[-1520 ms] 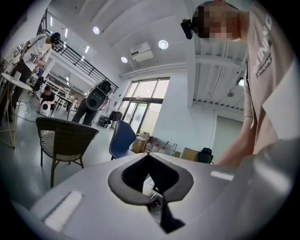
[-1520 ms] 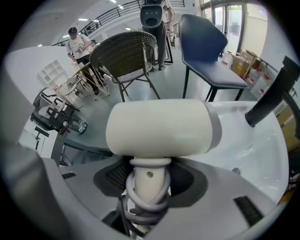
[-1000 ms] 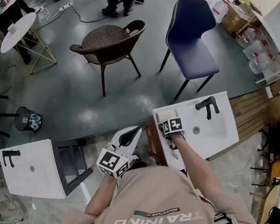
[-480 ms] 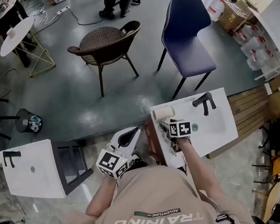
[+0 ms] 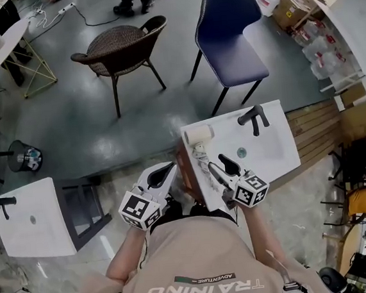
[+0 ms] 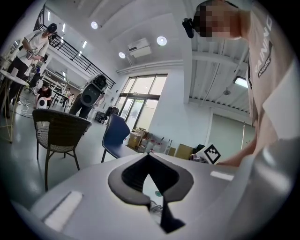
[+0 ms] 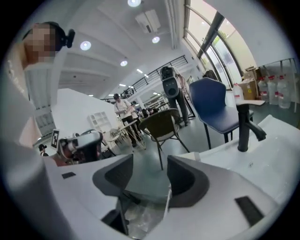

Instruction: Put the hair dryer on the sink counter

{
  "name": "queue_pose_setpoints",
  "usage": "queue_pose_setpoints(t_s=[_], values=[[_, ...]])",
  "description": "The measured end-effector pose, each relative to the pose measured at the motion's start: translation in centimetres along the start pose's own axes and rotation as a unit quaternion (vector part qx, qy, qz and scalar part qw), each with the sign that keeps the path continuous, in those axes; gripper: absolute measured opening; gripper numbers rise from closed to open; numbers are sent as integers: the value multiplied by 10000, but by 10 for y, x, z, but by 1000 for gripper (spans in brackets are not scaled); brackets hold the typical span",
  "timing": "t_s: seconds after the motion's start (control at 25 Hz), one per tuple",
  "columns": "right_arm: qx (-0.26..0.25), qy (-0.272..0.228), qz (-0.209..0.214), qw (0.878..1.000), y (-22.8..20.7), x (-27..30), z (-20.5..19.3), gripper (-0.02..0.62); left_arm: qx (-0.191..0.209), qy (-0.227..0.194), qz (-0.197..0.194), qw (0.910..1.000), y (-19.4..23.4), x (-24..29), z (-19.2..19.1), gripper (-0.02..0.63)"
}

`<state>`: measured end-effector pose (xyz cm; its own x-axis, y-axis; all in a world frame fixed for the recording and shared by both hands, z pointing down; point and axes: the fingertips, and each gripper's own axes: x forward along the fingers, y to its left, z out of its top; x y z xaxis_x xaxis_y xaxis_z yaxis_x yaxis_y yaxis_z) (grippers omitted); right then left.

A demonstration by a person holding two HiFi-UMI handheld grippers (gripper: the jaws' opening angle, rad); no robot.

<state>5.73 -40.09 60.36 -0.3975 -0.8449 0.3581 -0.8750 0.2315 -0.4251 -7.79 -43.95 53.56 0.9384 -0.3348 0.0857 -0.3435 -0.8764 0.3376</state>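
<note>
The cream hair dryer lies on the left end of the white sink counter, and its cord trails along the counter toward me. My right gripper hovers over the counter's near edge, a short way behind the dryer. It is open, with nothing between its fingers. My left gripper hangs left of the counter, off its edge, with its jaw tips touching and nothing held. The black faucet stands at the far side of the basin, and it also shows in the right gripper view.
A blue chair and a wicker chair stand on the grey floor beyond the counter. A second white sink with a dark frame is at my left. Wooden flooring and boxes lie to the right.
My right gripper has drawn back toward me from the hair dryer, which stays lying on the counter. The left gripper has hardly moved.
</note>
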Motion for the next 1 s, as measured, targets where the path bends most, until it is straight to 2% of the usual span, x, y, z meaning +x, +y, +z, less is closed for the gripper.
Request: queue_pose_setpoints(t_s=[0.2,0.48,0.56,0.64,0.72,0.84,1.0], values=[[-107,-753,747,9943,34,-45,30,211,213,-96,203,9995,-18,5,-4,8],[-1062,-1091,1498,9769,68,-106,55,143,614,-420,872,9934,-70,-16,12,8],[-1329,-1118,1540,9727,70,-127,54,116,620,-480,1118,9906,-90,-20,10,8],[-1621,-1114,1558,9680,71,-146,50,42,604,-545,1338,9877,-112,-25,8,8],[-1837,-1134,1679,9619,73,-166,47,9,639,-581,1493,9850,-135,-28,5,8],[-2087,-1207,1748,9546,73,-196,48,8,739,-582,1646,9819,-170,-27,-1,8],[-2519,-1257,1427,9489,67,-217,59,6,859,-598,1920,9758,-205,-27,-3,8]])
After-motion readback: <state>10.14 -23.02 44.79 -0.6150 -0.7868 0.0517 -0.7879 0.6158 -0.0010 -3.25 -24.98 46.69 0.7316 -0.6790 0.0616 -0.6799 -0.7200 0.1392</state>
